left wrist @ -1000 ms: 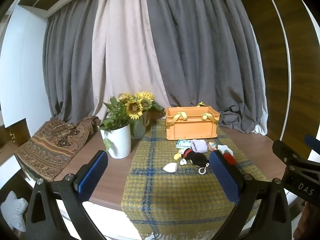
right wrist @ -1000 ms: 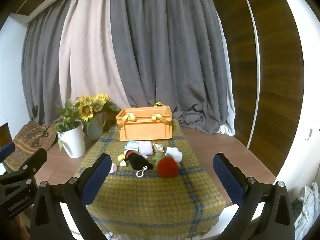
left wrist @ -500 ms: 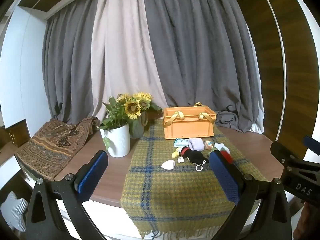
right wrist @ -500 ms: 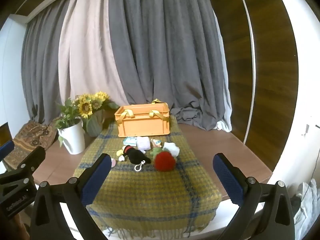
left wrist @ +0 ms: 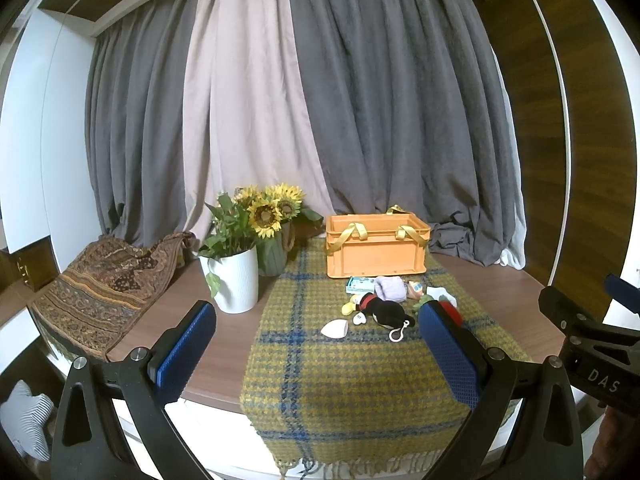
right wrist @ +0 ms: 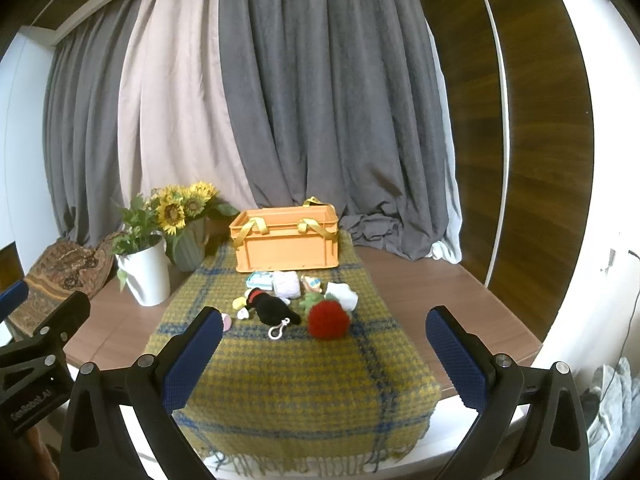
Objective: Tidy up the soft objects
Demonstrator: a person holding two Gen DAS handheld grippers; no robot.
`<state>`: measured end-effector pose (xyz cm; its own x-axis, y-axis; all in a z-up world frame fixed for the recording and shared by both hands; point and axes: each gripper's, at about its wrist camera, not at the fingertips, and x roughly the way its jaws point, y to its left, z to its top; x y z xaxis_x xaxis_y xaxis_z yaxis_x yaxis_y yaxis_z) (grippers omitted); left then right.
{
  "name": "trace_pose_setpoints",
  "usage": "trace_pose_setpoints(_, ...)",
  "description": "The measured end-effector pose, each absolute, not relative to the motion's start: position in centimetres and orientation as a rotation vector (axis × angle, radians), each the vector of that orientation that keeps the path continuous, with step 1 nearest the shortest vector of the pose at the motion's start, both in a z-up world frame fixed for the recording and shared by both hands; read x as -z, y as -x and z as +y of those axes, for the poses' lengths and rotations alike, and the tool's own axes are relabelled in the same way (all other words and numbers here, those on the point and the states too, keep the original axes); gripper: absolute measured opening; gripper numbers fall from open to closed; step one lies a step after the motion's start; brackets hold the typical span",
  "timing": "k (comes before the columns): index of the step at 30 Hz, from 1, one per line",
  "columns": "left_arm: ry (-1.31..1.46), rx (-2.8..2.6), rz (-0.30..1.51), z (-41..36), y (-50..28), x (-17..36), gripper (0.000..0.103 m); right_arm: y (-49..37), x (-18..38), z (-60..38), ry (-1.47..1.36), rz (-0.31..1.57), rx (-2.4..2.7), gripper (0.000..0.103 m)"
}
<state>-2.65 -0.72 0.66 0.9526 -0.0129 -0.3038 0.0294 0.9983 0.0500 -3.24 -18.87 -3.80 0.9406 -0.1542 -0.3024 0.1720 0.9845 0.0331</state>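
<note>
**A:** ok so where's everything sitting right now?

**B:** Both tools are held back off the near edge of the table. The left gripper [left wrist: 320,344] has its blue pads spread wide with nothing between them. Same for the right gripper [right wrist: 324,352]: jaws wide apart, holding nothing.

**A:** and the soft stuff?

**B:** All in a little pile on the plaid blanket [right wrist: 288,372], well ahead of both sets of fingers. From the right tool, the red fuzzy ball [right wrist: 328,319] is the closest thing, almost dead centre between the pads. Just left of it lies the black plush toy [right wrist: 272,309] with a white clip ring at its near end. Beyond those are a lavender folded cloth [right wrist: 286,283] and a white soft piece [right wrist: 342,295], which is beyond and right of the ball. There's some small green thing right behind the ball, can't tell what it is.

**A:** bin?

**B:** The orange crate [right wrist: 286,242] with yellow strap handles is straight ahead past the pile, at the far end of the blanket. Can't see inside it from either camera. From the left tool, the pile sits ahead and toward the right finger, which hides most of the red ball.

**A:** anything else on the table?

**B:** A white pot [left wrist: 236,280] with greenery and sunflowers [left wrist: 272,208] ahead-left, and a patterned brown cloth [left wrist: 104,280] further left, draped over the edge.
</note>
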Motion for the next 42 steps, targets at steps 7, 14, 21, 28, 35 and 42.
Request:
trace_pose_setpoints(7,-0.053,0.022,0.306,-0.62,2.71,-0.45,0.103,3.48,3.83,-18.97,-0.059,0.304,0.167,0.103)
trace_pose_setpoints(14,-0.052,0.021,0.305,-0.65,2.73,-0.22,0.103,3.51,3.87,-18.99,-0.058,0.304,0.171,0.103)
trace_pose_setpoints(21,-0.053,0.02,0.305,-0.67,2.72,-0.14,0.103,3.46,3.95,-19.24,-0.06,0.306,0.177,0.103)
trace_pose_setpoints(28,-0.053,0.02,0.304,-0.62,2.72,-0.07,0.103,3.43,4.01,-19.29,-0.058,0.308,0.178,0.103)
trace_pose_setpoints(35,-0.052,0.026,0.313,-0.58,2.46,-0.1,0.103,3.3,4.09,-19.16,-0.057,0.309,0.178,0.103)
trace_pose_setpoints(42,-0.052,0.033,0.324,-0.64,2.03,-0.05,0.103,2.92,4.26,-19.29,-0.059,0.321,0.176,0.103)
